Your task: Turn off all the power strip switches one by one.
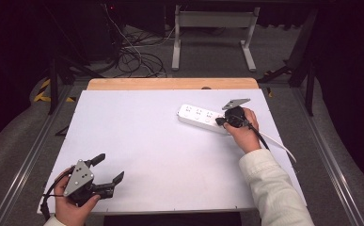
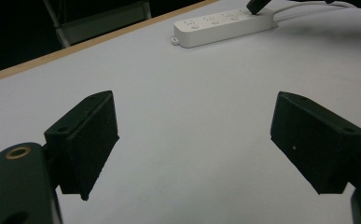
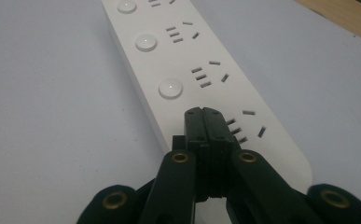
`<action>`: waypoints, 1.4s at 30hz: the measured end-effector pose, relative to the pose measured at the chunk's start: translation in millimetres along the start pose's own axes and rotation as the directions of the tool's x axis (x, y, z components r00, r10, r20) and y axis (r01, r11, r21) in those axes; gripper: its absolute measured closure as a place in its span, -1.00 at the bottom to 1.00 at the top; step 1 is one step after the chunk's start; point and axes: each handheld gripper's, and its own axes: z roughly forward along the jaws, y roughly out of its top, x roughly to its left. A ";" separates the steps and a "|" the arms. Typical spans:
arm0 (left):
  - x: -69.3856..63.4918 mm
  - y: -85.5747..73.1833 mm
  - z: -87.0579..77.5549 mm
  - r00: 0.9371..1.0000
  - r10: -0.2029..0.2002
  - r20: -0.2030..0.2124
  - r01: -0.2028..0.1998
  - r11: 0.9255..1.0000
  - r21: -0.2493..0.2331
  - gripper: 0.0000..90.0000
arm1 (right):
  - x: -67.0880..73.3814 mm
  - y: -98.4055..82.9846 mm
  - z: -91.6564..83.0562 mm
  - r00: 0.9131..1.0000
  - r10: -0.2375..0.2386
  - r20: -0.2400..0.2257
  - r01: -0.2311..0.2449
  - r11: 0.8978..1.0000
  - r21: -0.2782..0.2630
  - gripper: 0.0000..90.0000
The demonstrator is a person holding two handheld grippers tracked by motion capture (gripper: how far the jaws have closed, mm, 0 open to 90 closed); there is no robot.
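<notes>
Jaws on your right gripper (image 3: pixel 205 112) are pressed flat together with nothing between them, and their joined tip sits over the near end of the power strip (image 3: pixel 201 70), right where that end's switch button should be; whether it already touches the plastic I can't tell. Your left gripper (image 1: pixel 108 168) waits at the near left corner of the table (image 1: pixel 137 141), jaws spread wide and holding nothing, well apart from the work. The strip lies at the far right of the table, slightly askew, its white cable (image 1: pixel 283 146) trailing off toward the right edge past your sleeve (image 1: pixel 273 188). Looks like you're going for a button press, so come straight down on the dome, not at a slant: the casing is smooth, glossy plastic and a slanted push could skate the tip off or slide the whole strip across the matte white tabletop. Keep the jaws closed so they act as 1 blunt finger. If the strip starts to creep, bring that idle left gripper over to steady the far end. From the right gripper view you get 3 round, domed buttons (image 3: pixel 170 88) running in a row, each beside a cluster of thin slot openings, and the strip's end is rounded. Pads (image 2: pixel 315 144) on the left gripper are blocky, black and faintly rough.
</notes>
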 end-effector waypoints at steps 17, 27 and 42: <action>-0.4 0.3 -0.7 1.000 0.003 0.001 -0.003 1.000 -0.001 -0.65 | 0.7 -0.6 1.3 0.999 0.035 0.006 -0.035 0.999 0.009 1.00; -1.0 0.3 -1.0 1.000 -0.003 0.006 0.003 1.000 -0.004 -0.65 | 0.5 0.0 1.4 0.998 0.061 0.006 -0.061 0.998 0.017 1.00; -0.4 0.5 -2.0 1.000 0.000 0.004 0.000 1.000 -0.009 -0.65 | 3.2 5.5 0.2 0.997 0.065 0.031 -0.065 0.998 0.022 1.00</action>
